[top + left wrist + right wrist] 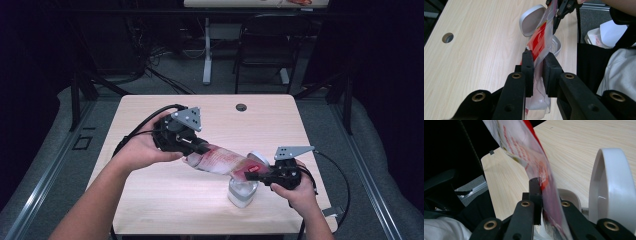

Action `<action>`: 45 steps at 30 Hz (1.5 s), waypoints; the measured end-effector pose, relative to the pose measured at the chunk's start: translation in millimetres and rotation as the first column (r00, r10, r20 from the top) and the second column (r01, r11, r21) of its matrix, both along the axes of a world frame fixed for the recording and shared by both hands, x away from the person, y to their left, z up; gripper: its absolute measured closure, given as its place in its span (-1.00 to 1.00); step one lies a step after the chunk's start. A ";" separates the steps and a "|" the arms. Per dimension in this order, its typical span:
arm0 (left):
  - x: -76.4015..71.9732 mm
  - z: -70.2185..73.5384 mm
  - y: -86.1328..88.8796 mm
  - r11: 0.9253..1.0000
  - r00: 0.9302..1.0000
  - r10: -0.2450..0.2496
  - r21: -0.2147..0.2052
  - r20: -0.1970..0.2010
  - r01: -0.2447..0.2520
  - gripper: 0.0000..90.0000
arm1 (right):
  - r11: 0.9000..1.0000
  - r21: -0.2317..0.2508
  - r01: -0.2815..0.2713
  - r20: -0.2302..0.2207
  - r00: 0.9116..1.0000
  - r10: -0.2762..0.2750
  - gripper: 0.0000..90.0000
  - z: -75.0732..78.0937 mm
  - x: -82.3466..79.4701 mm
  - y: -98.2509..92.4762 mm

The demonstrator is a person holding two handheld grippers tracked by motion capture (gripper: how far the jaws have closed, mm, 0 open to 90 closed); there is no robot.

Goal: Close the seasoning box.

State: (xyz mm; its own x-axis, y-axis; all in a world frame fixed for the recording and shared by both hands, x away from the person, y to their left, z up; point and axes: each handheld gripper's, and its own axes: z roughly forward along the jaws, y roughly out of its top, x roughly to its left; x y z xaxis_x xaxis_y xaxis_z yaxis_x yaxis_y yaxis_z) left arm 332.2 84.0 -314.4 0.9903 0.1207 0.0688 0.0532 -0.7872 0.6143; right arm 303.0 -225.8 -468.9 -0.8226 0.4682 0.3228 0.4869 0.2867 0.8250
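Note:
A clear plastic pouch (220, 161) with red and white print stretches slanted between my two grippers above the table. My left gripper (197, 150) is shut on its pale lower end, the pouch (540, 37) pinched between the black pads (537, 56). My right gripper (255, 172) is shut on the red end, which hangs right over a white container (242, 192) whose hinged lid (259, 158) stands open. In the right gripper view the pouch (524, 147) covers the right jaw of that gripper (546, 187), beside the lid (614, 185). The left gripper view shows the lid (531, 20) and the right gripper (557, 12) beyond.
The light wooden table (150, 200) has a round cable hole (241, 107) near its far edge. A black chair (265, 45) and a desk leg (207, 50) stand behind it. The container sits close to the front right corner of the table.

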 end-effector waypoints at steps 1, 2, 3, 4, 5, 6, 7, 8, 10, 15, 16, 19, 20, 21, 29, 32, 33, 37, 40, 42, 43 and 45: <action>0.1 0.3 -0.2 1.000 1.000 -0.001 -0.001 0.001 0.001 0.80 | 1.000 0.000 -0.001 0.001 1.000 0.001 0.97 0.4 -0.3 -0.4; 0.0 0.5 -0.6 1.000 1.000 -0.001 -0.001 0.000 0.001 0.80 | 1.000 0.001 0.000 0.001 1.000 0.000 0.97 0.8 -0.8 -1.0; 0.2 0.7 -0.8 1.000 1.000 -0.003 -0.001 0.001 0.003 0.80 | 1.000 0.001 -0.002 0.001 1.000 0.002 0.97 1.0 -0.8 -1.3; 0.2 0.7 -1.1 1.000 1.000 -0.003 -0.003 0.001 0.003 0.80 | 1.000 0.001 -0.002 0.001 1.000 0.002 0.97 1.1 -1.0 -1.5; 0.2 0.7 -1.1 1.000 1.000 -0.003 -0.003 0.001 0.003 0.80 | 1.000 -0.001 -0.003 0.001 1.000 0.003 0.97 1.4 -1.1 -1.9; 0.3 0.7 -1.4 1.000 1.000 -0.004 -0.002 0.002 0.004 0.80 | 1.000 0.001 0.000 -0.001 1.000 0.000 0.97 1.3 -1.3 -2.0; 0.2 0.8 -1.6 1.000 1.000 -0.004 -0.003 0.002 0.004 0.80 | 1.000 0.001 0.000 -0.001 1.000 0.000 0.97 1.3 -1.3 -2.0; 0.3 0.9 -1.9 1.000 1.000 -0.007 -0.002 0.003 0.007 0.80 | 1.000 0.001 -0.001 -0.001 1.000 0.001 0.97 1.3 -1.4 -2.1; 0.1 1.0 -2.6 1.000 1.000 -0.005 -0.002 0.001 0.005 0.80 | 1.000 0.000 -0.002 -0.002 1.000 0.002 0.97 1.2 -1.5 -2.5; -0.3 2.0 -3.8 1.000 1.000 -0.007 0.001 0.006 0.007 0.80 | 1.000 0.000 -0.006 -0.005 1.000 0.006 0.97 0.4 -1.2 -2.4; -0.4 2.3 -4.0 1.000 1.000 -0.008 0.000 0.006 0.008 0.80 | 1.000 -0.001 -0.007 -0.005 1.000 0.007 0.97 0.4 -1.2 -2.4; -0.8 2.5 -4.2 1.000 1.000 -0.007 -0.004 0.007 0.007 0.80 | 1.000 0.001 -0.007 -0.006 1.000 0.007 0.97 0.5 -1.3 -2.5; -0.8 2.4 -4.6 1.000 1.000 -0.007 -0.006 0.008 0.007 0.80 | 1.000 0.000 -0.006 -0.005 1.000 0.006 0.97 0.5 -1.3 -2.5; -0.8 2.5 -4.6 1.000 1.000 -0.008 -0.005 0.008 0.008 0.80 | 1.000 0.000 -0.007 -0.005 1.000 0.007 0.97 0.5 -1.2 -2.4; -0.6 2.9 -4.7 1.000 1.000 -0.009 -0.008 0.008 0.009 0.80 | 1.000 -0.003 -0.010 -0.006 1.000 0.010 0.97 0.7 -1.4 -2.3; -0.7 3.0 -4.6 1.000 1.000 -0.007 -0.009 0.008 0.007 0.80 | 1.000 -0.001 -0.010 -0.007 1.000 0.010 0.97 0.7 -1.5 -2.2; -0.7 3.0 -4.6 1.000 1.000 -0.007 -0.009 0.007 0.007 0.80 | 1.000 -0.001 -0.010 -0.007 1.000 0.010 0.97 0.7 -1.6 -2.0; -0.6 3.2 -4.2 1.000 1.000 -0.008 -0.011 0.007 0.008 0.80 | 1.000 -0.004 -0.014 -0.008 1.000 0.014 0.97 1.2 -1.9 -1.8; -0.4 3.2 -3.9 1.000 1.000 -0.008 -0.011 0.007 0.008 0.80 | 1.000 -0.002 -0.013 -0.008 1.000 0.013 0.97 1.3 -2.4 -1.4; 0.0 3.3 -3.6 1.000 1.000 -0.008 -0.012 0.005 0.009 0.80 | 1.000 -0.009 -0.019 -0.008 1.000 0.019 0.98 2.1 -2.3 -1.9; 0.1 3.3 -3.5 1.000 1.000 -0.009 -0.012 0.004 0.009 0.80 | 1.000 -0.009 -0.019 -0.008 1.000 0.019 0.98 2.1 -2.3 -1.9; 0.2 3.1 -3.5 1.000 1.000 -0.008 -0.012 0.004 0.008 0.80 | 1.000 -0.009 -0.020 -0.009 1.000 0.020 0.98 2.1 -2.3 -1.9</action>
